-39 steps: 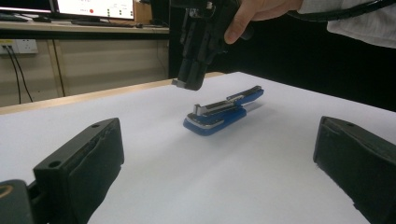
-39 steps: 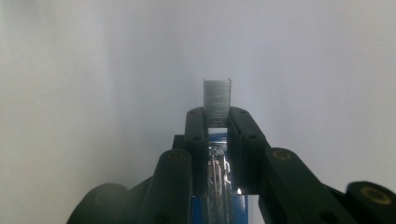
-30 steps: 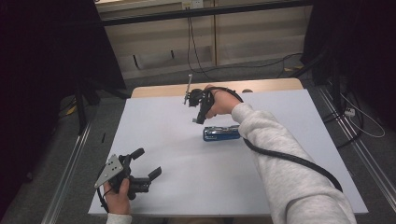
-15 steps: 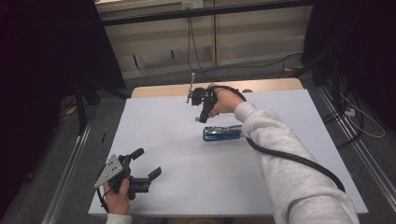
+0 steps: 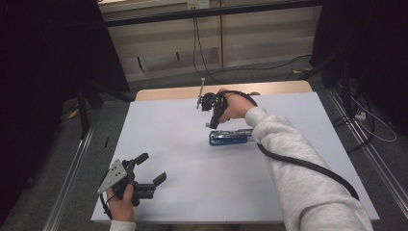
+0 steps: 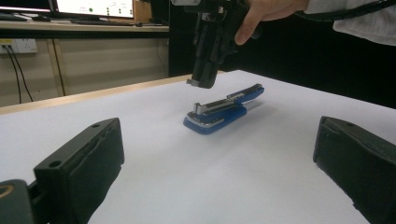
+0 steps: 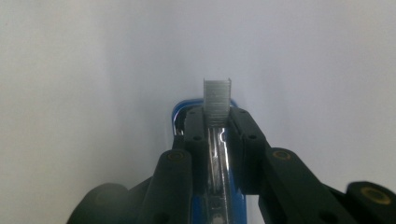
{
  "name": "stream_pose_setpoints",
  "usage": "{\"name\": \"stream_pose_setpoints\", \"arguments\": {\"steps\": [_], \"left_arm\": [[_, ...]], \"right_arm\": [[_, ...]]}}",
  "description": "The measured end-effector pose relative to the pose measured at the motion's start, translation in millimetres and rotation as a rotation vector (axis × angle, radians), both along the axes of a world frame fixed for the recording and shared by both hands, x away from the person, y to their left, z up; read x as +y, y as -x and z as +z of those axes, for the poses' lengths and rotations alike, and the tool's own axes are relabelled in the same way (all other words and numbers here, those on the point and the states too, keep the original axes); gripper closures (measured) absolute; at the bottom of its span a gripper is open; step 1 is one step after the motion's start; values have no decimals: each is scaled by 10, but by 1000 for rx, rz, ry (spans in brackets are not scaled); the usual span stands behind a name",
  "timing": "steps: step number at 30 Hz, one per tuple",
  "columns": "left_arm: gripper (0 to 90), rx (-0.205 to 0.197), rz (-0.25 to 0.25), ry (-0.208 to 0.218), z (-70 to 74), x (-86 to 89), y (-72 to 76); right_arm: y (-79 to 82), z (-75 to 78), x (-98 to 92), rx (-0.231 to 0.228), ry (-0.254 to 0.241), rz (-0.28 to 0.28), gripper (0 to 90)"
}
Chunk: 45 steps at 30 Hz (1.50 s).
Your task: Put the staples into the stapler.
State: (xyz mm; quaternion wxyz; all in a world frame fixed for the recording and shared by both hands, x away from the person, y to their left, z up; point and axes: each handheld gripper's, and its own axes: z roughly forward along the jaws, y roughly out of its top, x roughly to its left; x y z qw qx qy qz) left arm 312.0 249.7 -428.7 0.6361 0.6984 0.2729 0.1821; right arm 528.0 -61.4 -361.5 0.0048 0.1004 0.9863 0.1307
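A blue stapler (image 5: 231, 138) lies opened on the white table, its metal staple channel (image 6: 212, 105) facing up. My right gripper (image 5: 211, 122) hangs just above the stapler's left end, pointing down, and is shut on a short silver strip of staples (image 7: 217, 95). In the right gripper view the strip sticks out past the right gripper's fingertips (image 7: 217, 114), with the stapler's blue nose (image 7: 179, 114) directly below. My left gripper (image 5: 153, 167) rests low at the table's near left corner, open, with nothing between its pads (image 6: 84, 158). It faces the stapler (image 6: 219, 114) and the right gripper (image 6: 203, 79).
The white table top (image 5: 168, 134) ends in a wooden strip (image 5: 163, 92) at the back. A black cable (image 5: 308, 166) trails from the right gripper along the person's grey sleeve (image 5: 298, 178). Dark frames and floor cables surround the table.
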Motion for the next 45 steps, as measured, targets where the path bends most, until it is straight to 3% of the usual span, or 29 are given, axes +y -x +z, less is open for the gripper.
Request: {"name": "stream_pose_setpoints", "arguments": {"steps": [25,45], "left_arm": [[20,-8,3,-9,2,-1,-1],[20,-6,3,-4,4,-2,2]], "right_arm": [[17,-121,-115,24,46,-11,791],[35,-203,-125,35,55,-7,791]]}}
